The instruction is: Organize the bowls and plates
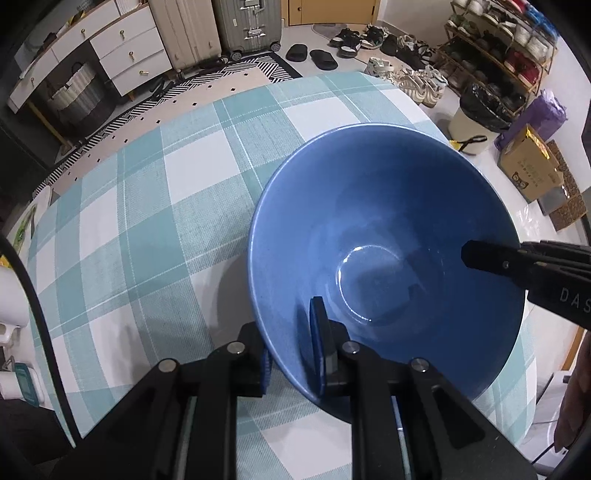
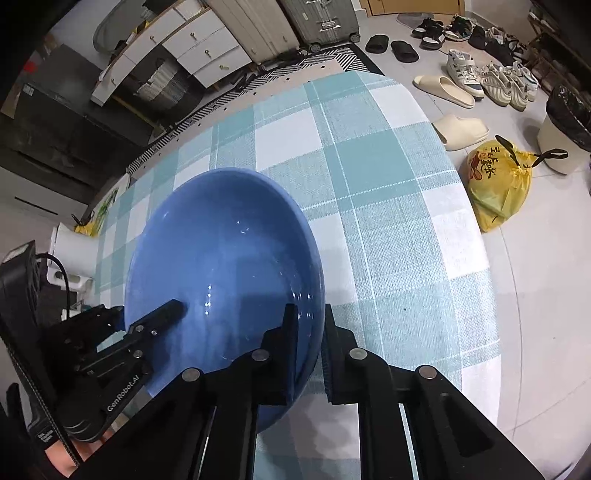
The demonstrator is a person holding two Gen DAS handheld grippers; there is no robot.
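Observation:
A large blue bowl [image 1: 388,236] is held over the teal and white checked tablecloth [image 1: 155,206]. My left gripper [image 1: 291,343] is shut on the bowl's near rim, one finger inside and one outside. My right gripper [image 2: 310,343] is shut on the opposite rim of the same bowl [image 2: 221,251] in the same way. The right gripper's finger [image 1: 491,258] shows inside the bowl in the left wrist view. The left gripper's finger [image 2: 159,317] shows inside the bowl in the right wrist view. The bowl is empty. No plates are in view.
The table's far edge curves above a patterned rug [image 1: 229,77]. Suitcases [image 1: 247,26], a white drawer unit [image 1: 122,48], shoes [image 1: 417,85], a bin [image 1: 476,118], a cardboard box [image 1: 528,166] and a yellow bag [image 2: 498,181] stand on the floor around it.

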